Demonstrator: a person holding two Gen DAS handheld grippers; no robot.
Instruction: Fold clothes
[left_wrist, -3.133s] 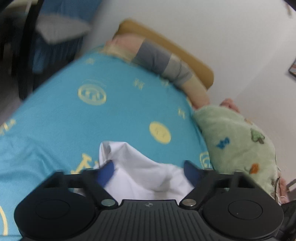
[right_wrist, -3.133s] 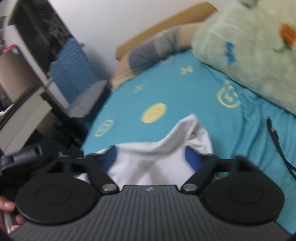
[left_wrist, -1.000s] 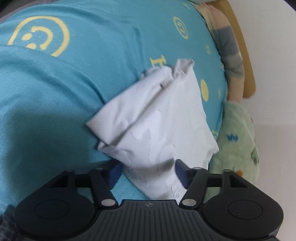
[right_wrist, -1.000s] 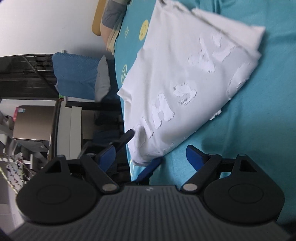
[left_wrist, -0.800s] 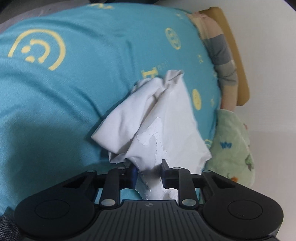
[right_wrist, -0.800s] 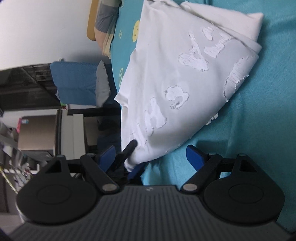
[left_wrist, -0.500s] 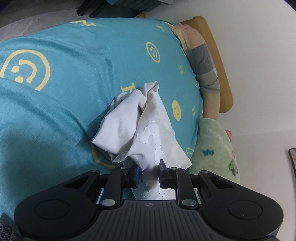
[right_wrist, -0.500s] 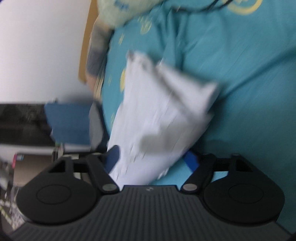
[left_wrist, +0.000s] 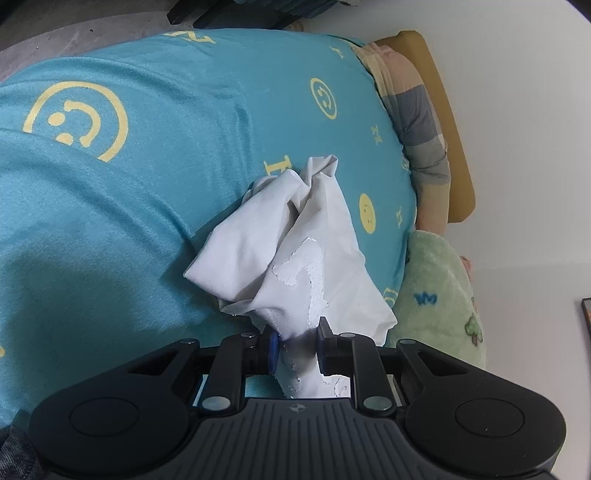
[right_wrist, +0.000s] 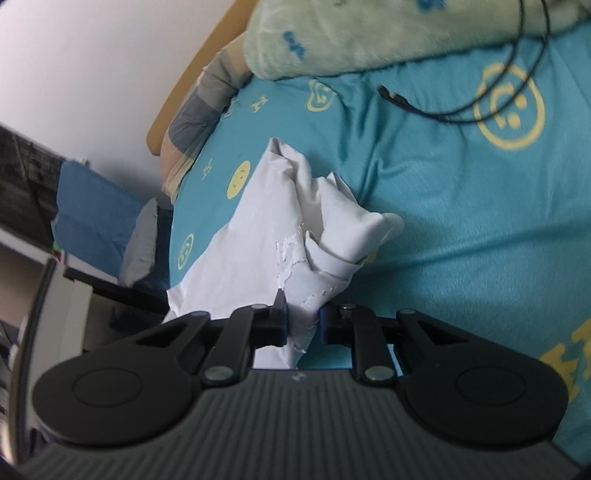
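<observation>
Tongs (left_wrist: 295, 350) (right_wrist: 302, 325) closing on shirt (left_wrist: 295, 236)

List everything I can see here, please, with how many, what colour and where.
shirt: one, white with cracked print, bunched on the sheet, pinched by both tongs
sheet: one, teal with yellow smileys, covers the bed
blanket: one, pale green with small pictures, by the wall
pillow: one, grey and peach stripes, at the headboard
headboard: one, tan, against the wall
cable: one, black, on the sheet near the blanket
chair: one, blue, beside the bed
left tongs: black with blue pads, shut on the shirt
right tongs: black with blue pads, closing, shirt between them
</observation>
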